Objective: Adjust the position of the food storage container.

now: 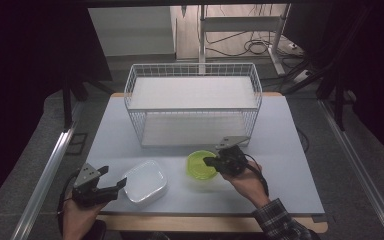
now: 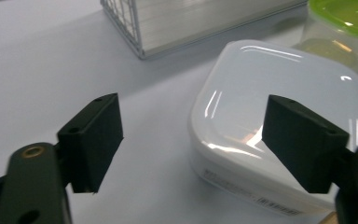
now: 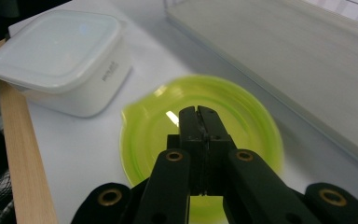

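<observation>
- Right gripper (image 3: 196, 112) pinched shut, empty, over green-lidded tub (image 1: 201, 165) before wire basket (image 1: 192, 102).
- Left gripper (image 2: 191, 140) spread wide, empty, beside white container (image 2: 279, 116) near table's front edge.
- Likely light, stiff, slick plastic; best gripped across opposite walls under lid rim.

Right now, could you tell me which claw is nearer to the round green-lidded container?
The right. The right claw hangs shut directly over the green-lidded container. The left claw is open, beside the white square container, which lies between them.
</observation>
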`<state>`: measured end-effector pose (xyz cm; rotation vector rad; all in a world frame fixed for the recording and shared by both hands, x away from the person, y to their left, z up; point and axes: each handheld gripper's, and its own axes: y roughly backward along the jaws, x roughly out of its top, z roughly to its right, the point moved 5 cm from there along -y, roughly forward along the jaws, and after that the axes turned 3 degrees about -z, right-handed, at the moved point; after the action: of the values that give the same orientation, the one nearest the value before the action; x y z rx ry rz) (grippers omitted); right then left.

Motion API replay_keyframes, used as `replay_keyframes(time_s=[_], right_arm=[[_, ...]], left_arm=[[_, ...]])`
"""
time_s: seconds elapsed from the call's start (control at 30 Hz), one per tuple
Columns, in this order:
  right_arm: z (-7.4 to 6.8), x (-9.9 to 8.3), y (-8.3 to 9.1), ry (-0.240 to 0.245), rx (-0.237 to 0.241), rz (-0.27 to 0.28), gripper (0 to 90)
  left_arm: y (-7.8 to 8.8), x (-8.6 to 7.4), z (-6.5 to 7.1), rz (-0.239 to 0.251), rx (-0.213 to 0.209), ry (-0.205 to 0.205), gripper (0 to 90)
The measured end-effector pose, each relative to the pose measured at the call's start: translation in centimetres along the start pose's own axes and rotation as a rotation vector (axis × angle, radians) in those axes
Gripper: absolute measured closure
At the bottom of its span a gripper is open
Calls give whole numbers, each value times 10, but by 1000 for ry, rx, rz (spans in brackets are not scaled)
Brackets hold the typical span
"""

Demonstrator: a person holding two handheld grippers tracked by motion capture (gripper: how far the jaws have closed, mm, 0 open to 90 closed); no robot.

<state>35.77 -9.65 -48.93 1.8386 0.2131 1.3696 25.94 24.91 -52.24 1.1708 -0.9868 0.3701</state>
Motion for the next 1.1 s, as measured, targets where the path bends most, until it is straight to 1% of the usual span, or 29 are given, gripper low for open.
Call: replay_keyframes(time_s=[0.07, 0.17, 0.2, 0.23, 0.27, 0.3, 0.33, 0.37, 0.4, 0.43, 0.53, 0.6, 0.67, 0.73, 0.77, 0.8, 0.83, 0.87, 0.97, 1.03, 1.07, 1.1], right_arm=[[-6, 9, -11, 28, 15, -14, 895], [-14, 21, -28, 46, 40, -25, 895], [-14, 21, -28, 46, 40, -25, 895], [-20, 27, -39, 66, 54, -39, 894], [-22, 29, -45, 75, 53, -49, 893], [-25, 30, -50, 85, 53, -57, 894], [-25, 30, -50, 85, 53, -57, 894], [-27, 32, -59, 96, 61, -71, 893], [-27, 32, -59, 96, 61, -71, 893], [-29, 32, -66, 101, 66, -88, 893], [-30, 29, -72, 112, 58, -119, 893], [-29, 26, -72, 118, 48, -137, 894], [-26, 23, -68, 103, 57, -136, 894], [-24, 21, -66, 106, 48, -135, 895], [-21, 18, -61, 96, 38, -140, 895], [-21, 18, -61, 96, 38, -140, 895], [-16, 14, -56, 86, 31, -138, 894], [-14, 12, -53, 86, 29, -136, 894], [-7, 4, -43, 63, 23, -132, 894], [-2, -1, -37, 51, 11, -134, 894], [-2, -1, -37, 51, 11, -134, 894], [3, -6, -31, 44, -4, -134, 894]], left_arm=[[0, -1, -1, -3, -2, 3, 185], [-1, -1, 1, -8, -14, 0, 176], [-1, -1, 1, -8, -14, 0, 173], [-3, -1, 3, -17, -19, -6, 173], [-4, -1, 4, -23, -20, -11, 172], [-5, -2, 5, -25, -21, -10, 172], [-5, -2, 5, -25, -21, -10, 172], [-6, -2, 6, -35, -25, -15, 172], [-6, -2, 6, -35, -25, -15, 172], [-7, -2, 6, -40, -25, -16, 172], [-7, -3, 6, -48, -20, -17, 174], [-8, -3, 6, -49, -19, -17, 176], [-8, -3, 7, -51, -24, -16, 177], [-8, -3, 7, -52, -24, -16, 177], [-8, -3, 8, -51, -24, -17, 177], [-8, -3, 8, -51, -25, -17, 177], [-8, -3, 8, -51, -27, -18, 178], [-8, -3, 9, -50, -27, -18, 177], [-9, -3, 9, -51, -28, -18, 177], [-9, -3, 9, -53, -26, -19, 178], [-9, -3, 9, -53, -26, -19, 178], [-9, -2, 9, -54, -28, -19, 179]])
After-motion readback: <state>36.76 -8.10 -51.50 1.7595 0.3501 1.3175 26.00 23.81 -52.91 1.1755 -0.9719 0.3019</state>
